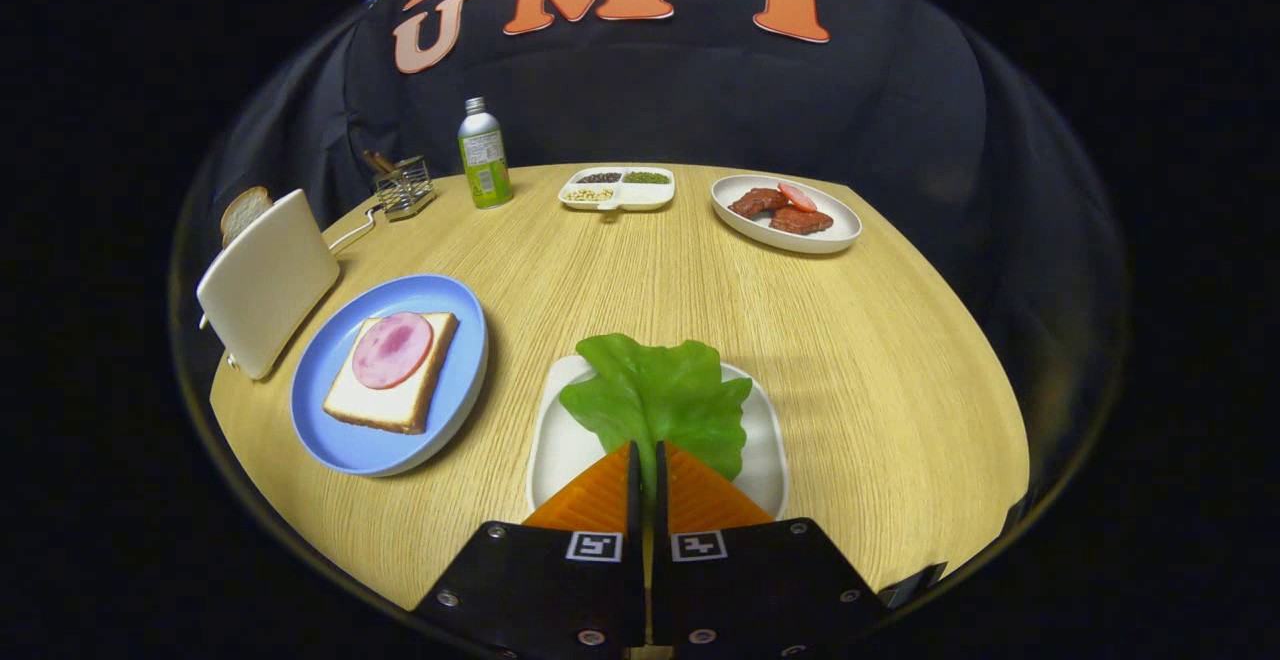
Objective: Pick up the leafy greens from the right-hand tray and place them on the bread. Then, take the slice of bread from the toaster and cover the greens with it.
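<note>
Table [850, 340]: gripper [647, 465] pinches leafy greens [655, 395] over right-hand tray [560, 440]; bread [395, 380] at ten o'clock uncovered, toaster [265, 285] slice [243, 212] untaken.

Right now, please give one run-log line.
hand-held gripper: shut on leafy greens | greens over white tray | bread: uncovered

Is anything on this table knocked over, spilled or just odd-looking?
Nothing stands out. The gripper is shut on the lettuce leaf over its white tray; the bottle stands upright, and a bread slice sits in the toaster.
</note>
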### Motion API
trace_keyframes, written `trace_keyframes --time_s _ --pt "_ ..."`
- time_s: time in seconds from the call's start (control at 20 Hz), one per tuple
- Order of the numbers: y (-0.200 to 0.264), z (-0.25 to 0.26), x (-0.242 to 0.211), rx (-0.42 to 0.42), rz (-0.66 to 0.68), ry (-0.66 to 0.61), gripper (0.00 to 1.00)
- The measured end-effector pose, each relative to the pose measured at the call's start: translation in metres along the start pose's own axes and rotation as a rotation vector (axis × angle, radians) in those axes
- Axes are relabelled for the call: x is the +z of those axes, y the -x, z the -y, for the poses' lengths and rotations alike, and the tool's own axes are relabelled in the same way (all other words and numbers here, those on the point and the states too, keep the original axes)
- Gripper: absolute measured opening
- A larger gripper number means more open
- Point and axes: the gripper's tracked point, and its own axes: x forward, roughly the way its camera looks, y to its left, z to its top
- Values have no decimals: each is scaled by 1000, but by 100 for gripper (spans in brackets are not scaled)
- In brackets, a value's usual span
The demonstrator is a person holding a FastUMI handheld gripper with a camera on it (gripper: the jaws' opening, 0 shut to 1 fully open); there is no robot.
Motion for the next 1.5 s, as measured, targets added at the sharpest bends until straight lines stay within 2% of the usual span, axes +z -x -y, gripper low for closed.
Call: trace_keyframes --time_s 0.7,1.5 --pt "36 -28 64 -20 128 33 4" --pt "44 -113 90 54 157 68 3"
